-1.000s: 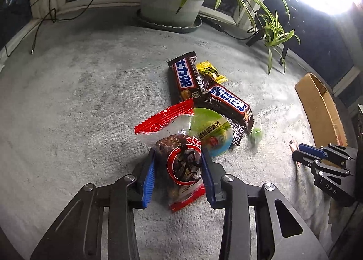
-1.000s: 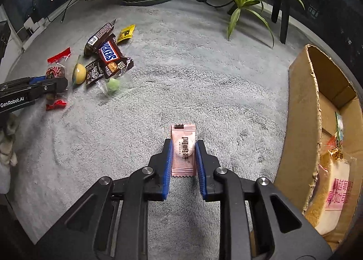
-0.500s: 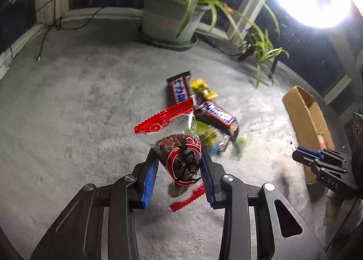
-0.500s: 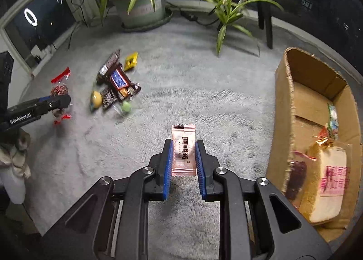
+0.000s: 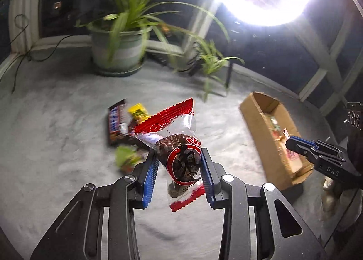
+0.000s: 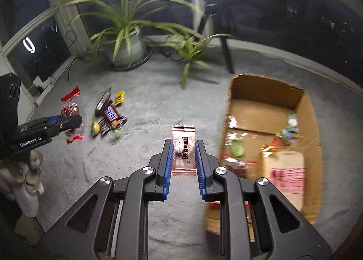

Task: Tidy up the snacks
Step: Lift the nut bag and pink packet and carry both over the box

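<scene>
Left wrist: grey carpet [image 5: 56,146], potted plant [image 5: 120,39], window

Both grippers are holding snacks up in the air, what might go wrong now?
The left gripper pinches the red-and-clear snack bag by its bulging middle, so the slippery film could slide out. The pink sachet in the right gripper is thin and may twist free short of the cardboard box.

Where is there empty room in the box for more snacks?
The cardboard box has bare floor at its far end, between the back wall and the green packets. The near end is crowded by a big pink-printed bag and loose wrappers. Carpet between box and snack pile is bare.
</scene>
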A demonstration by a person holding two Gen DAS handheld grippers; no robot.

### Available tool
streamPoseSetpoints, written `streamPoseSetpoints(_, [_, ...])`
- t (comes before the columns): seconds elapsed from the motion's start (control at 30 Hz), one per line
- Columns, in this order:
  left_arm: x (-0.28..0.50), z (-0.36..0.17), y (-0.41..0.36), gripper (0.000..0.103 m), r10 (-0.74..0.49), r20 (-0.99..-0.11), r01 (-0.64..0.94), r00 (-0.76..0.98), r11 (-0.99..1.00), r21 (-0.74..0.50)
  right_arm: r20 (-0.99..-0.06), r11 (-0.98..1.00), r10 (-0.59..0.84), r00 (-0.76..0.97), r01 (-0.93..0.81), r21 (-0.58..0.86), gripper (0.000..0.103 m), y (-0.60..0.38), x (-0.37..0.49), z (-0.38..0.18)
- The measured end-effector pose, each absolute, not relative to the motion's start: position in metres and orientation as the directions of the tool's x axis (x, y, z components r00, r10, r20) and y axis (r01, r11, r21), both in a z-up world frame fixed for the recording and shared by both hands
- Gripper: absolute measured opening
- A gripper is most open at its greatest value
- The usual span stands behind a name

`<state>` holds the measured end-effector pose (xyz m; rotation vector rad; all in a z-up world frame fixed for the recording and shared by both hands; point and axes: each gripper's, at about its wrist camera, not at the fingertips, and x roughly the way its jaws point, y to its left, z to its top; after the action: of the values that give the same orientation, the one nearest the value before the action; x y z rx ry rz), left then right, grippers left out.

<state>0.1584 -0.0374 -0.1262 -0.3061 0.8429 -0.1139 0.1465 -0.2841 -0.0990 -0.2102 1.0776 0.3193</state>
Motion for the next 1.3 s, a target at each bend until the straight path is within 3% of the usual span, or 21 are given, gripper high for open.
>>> streamPoseSetpoints(0.53, [0.204,-0.109,-0.134,0.035,-0.303,-0.686,0.114,0.662,0.945,-0.307,-0.865,0.968,0.083,0.494,-0.247,-0.048,0.020,-0.373,0.178,-0.071])
streamPoseSetpoints(1.3, [0.269,-0.120,-0.245,0.035,-0.359,-0.730,0.246,0.582,0.933,-0.263,-0.893,0.984,0.053,0.447,-0.178,-0.031,0.020,-0.429,0.211,-0.104])
